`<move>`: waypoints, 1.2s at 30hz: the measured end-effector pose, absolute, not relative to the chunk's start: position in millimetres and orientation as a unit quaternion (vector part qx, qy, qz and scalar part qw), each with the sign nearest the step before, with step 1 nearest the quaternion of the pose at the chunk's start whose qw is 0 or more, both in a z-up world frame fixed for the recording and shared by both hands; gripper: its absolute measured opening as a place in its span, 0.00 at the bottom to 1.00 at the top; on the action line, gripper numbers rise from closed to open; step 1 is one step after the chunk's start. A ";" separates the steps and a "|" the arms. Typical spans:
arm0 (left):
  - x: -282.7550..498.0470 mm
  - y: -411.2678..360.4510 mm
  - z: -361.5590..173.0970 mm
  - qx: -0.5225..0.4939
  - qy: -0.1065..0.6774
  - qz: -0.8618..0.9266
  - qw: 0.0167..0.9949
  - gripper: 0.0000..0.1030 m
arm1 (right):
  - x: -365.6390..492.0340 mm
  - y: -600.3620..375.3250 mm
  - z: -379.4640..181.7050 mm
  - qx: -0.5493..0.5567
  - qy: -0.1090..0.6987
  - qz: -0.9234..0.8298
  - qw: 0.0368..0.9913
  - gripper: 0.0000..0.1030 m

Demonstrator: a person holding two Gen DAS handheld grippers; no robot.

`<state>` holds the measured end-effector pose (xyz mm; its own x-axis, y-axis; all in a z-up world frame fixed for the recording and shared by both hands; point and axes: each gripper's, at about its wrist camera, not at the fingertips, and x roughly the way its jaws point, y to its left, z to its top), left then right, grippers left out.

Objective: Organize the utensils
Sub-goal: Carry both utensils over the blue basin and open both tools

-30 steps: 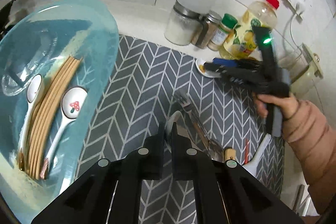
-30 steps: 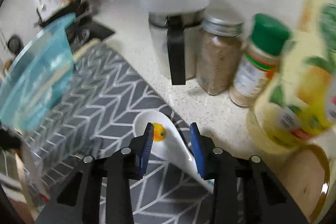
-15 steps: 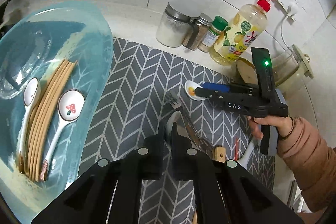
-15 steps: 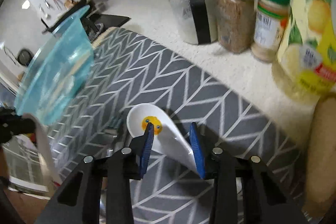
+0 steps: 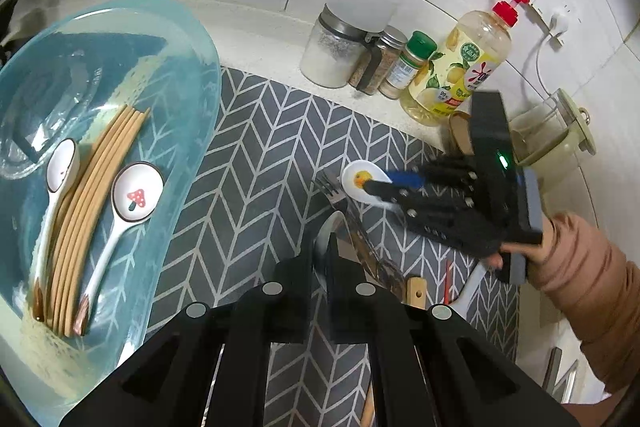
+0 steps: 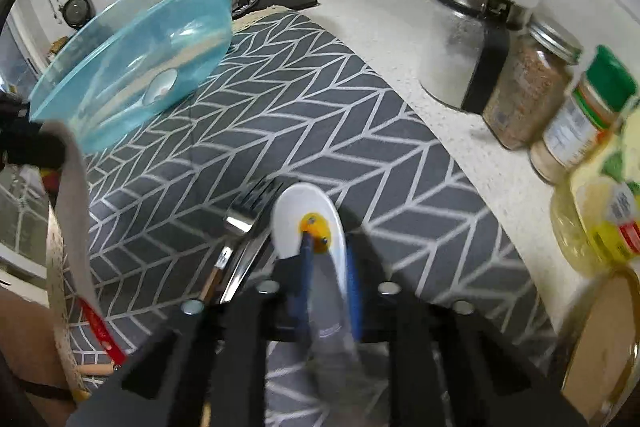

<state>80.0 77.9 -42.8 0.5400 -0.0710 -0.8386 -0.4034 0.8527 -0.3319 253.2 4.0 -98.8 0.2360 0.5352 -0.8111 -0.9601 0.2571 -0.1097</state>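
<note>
A blue translucent bowl [image 5: 192,75] at the left holds two white ceramic spoons [image 5: 132,203] and a bundle of wooden chopsticks [image 5: 96,187]. My right gripper [image 6: 326,267] is shut on a white duck-print spoon [image 6: 310,223], tilted, low over the grey chevron mat [image 5: 256,163]; it also shows in the left wrist view [image 5: 362,181]. My left gripper [image 5: 320,247] is shut on a metal spoon [image 5: 326,227]. A fork [image 6: 248,203] lies on the mat beside the duck spoon.
A salt jar [image 5: 332,51], two spice jars [image 5: 404,67] and a dish-soap bottle [image 5: 460,71] line the back wall. More utensils, a wooden handle [image 5: 416,291] and a red stick [image 5: 447,281], lie at the mat's right. A kettle [image 5: 556,131] stands far right.
The right gripper has closed on the duck spoon, tilted it up and carried it toward the fork. The left gripper has stayed shut on the metal spoon and hardly moved.
</note>
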 end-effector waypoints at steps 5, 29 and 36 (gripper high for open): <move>78.8 80.6 -37.4 -0.257 0.464 0.088 0.843 0.06 | 252.9 -32.1 -94.0 -0.195 0.382 0.502 0.751 0.06; 19.7 270.2 29.5 -0.060 0.522 -0.002 0.851 0.06 | 127.6 98.0 3.7 0.109 0.400 0.476 0.776 0.06; 44.6 314.9 -38.4 -0.042 0.593 -0.069 0.801 0.06 | 109.6 161.6 -43.0 0.070 0.483 0.363 0.794 0.06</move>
<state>44.6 314.9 -38.4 0.2863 -0.1601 -0.9447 0.0610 0.9870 -0.1488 109.6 161.6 -43.0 0.2694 0.6439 -0.7161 -0.5096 0.7263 0.4614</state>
